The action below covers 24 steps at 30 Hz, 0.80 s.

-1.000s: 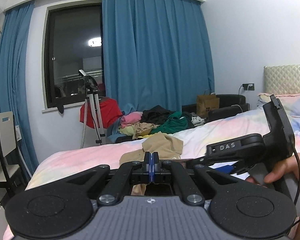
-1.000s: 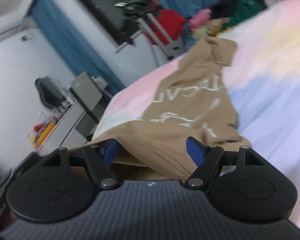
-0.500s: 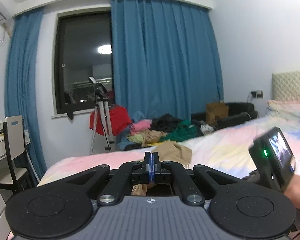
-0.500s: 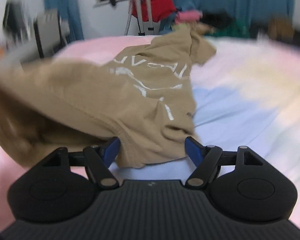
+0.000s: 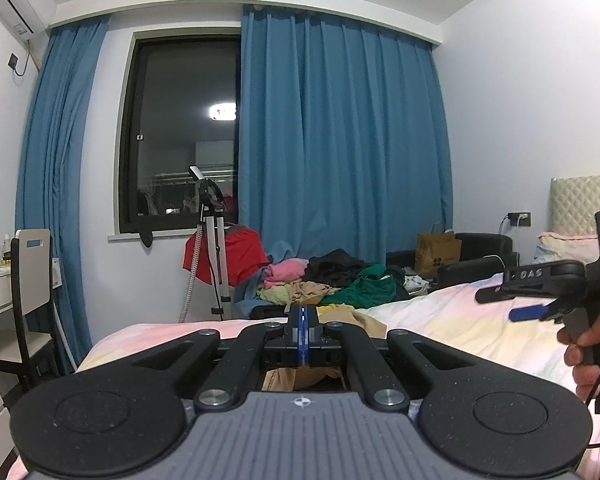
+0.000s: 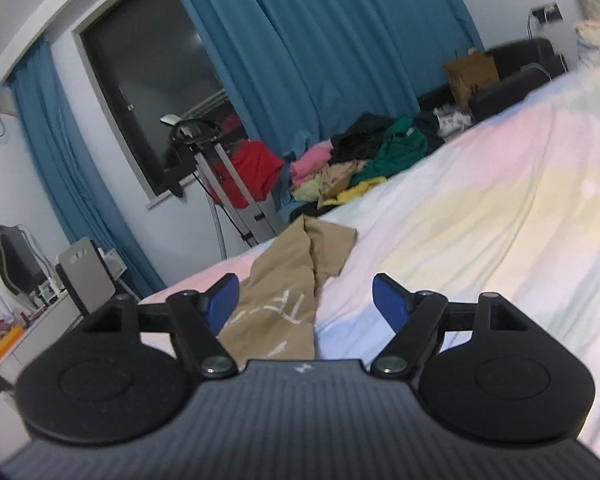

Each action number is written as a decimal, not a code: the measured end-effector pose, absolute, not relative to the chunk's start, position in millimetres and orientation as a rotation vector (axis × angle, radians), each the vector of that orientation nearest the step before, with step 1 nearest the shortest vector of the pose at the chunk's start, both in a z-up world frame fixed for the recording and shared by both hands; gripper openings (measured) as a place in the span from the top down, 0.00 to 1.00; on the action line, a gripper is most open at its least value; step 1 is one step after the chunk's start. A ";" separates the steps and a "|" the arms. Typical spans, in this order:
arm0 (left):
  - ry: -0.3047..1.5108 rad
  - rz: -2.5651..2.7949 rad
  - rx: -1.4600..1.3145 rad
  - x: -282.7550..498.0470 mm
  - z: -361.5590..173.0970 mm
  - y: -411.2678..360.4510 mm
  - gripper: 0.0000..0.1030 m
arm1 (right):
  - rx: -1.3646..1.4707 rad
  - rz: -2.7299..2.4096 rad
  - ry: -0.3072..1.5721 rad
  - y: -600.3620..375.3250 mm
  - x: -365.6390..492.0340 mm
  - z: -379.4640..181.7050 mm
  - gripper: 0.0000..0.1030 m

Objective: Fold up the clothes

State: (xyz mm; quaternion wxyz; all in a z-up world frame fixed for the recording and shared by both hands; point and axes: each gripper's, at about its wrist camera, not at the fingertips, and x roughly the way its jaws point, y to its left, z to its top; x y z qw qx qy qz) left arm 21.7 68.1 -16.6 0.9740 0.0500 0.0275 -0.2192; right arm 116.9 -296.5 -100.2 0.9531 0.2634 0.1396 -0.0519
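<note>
A tan T-shirt with white lettering lies stretched along the pastel bed. My left gripper is shut on the tan T-shirt; a bit of tan cloth shows under its closed blue fingers. My right gripper is open and empty, held above the near end of the shirt. In the left wrist view it hovers at the right, held by a hand.
A pile of mixed clothes lies beyond the bed's far edge, under the blue curtain. A tripod with a red garment stands by the window. A chair and white desk are at the left. A black sofa with a paper bag stands at the right.
My right gripper has lifted and turned away from the shirt, which no longer lies between its fingers. The shirt now lies stretched flatter. My left gripper stays shut and has risen slightly.
</note>
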 end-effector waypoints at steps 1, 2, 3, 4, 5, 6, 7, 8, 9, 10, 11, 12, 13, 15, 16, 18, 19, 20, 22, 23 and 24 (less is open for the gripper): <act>0.053 -0.446 0.104 20.9 -16.5 67.1 1.00 | 0.524 -0.076 0.302 -290.5 119.1 -101.9 0.26; 0.052 -0.451 0.105 21.1 -15.8 67.4 1.00 | 0.504 -0.039 0.317 -280.7 120.6 -103.0 0.26; 0.051 -0.455 0.107 21.5 -15.0 68.0 1.00 | 0.469 0.013 0.326 -266.8 121.7 -103.3 0.26; 0.050 -0.460 0.108 22.0 -14.3 68.6 1.00 | 0.426 0.074 0.332 -252.8 122.5 -103.7 0.26; 0.049 -0.462 0.111 21.2 -14.4 68.2 1.00 | 0.373 0.133 0.333 -237.1 121.4 -104.1 0.26; 0.048 -0.463 0.113 20.2 -14.7 67.7 1.00 | 0.310 0.186 0.331 -219.5 118.8 -104.8 0.26; 0.047 -0.465 0.116 19.2 -15.0 67.1 1.00 | 0.247 0.238 0.328 -202.0 116.2 -105.5 0.27; 0.047 -0.467 0.119 18.9 -15.4 66.1 1.00 | 0.184 0.291 0.326 -184.5 113.6 -106.3 0.27; 0.048 -0.468 0.123 18.9 -15.8 64.7 1.00 | 0.118 0.328 0.323 -167.8 112.2 -108.4 0.28; 0.048 -0.469 0.127 19.0 -16.2 63.3 1.00 | 0.049 0.347 0.320 -152.1 112.0 -112.1 0.28; 0.050 -0.469 0.130 19.2 -16.9 62.3 1.00 | -0.007 0.355 0.321 -138.9 112.8 -115.7 0.28; 0.053 -0.465 0.133 19.9 -17.6 61.3 1.00 | -0.036 0.341 0.326 -131.3 115.8 -119.0 0.28; 0.055 -0.460 0.136 20.8 -18.4 60.2 1.00 | -0.041 0.306 0.333 -129.5 121.1 -122.0 0.28; 0.065 -0.450 0.137 22.2 -19.6 60.0 1.00 | 0.001 0.209 0.366 -139.2 133.4 -128.8 0.28; 0.071 -0.446 0.136 23.4 -20.0 59.8 1.00 | 0.052 0.163 0.387 -150.9 138.0 -131.7 0.28; 0.077 -0.440 0.136 25.4 -20.6 58.2 1.00 | 0.182 0.085 0.424 -179.1 143.9 -134.9 0.28; 0.082 -0.441 0.138 27.1 -20.2 57.2 1.00 | 0.248 0.052 0.437 -192.4 145.5 -136.0 0.28; 0.092 -0.442 0.139 28.7 -20.6 56.4 1.00 | 0.316 0.027 0.443 -204.7 145.7 -136.5 0.28; 0.109 -0.440 0.142 32.1 -22.6 53.7 1.00 | 0.460 0.018 0.431 -229.0 142.3 -137.6 0.26; 0.109 -0.437 0.148 32.1 -23.1 52.8 1.00 | 0.502 0.008 0.428 -237.0 141.5 -137.4 0.27; 0.108 -0.437 0.149 32.2 -22.9 52.3 1.00 | 0.505 -0.020 0.434 -241.9 143.0 -136.3 0.27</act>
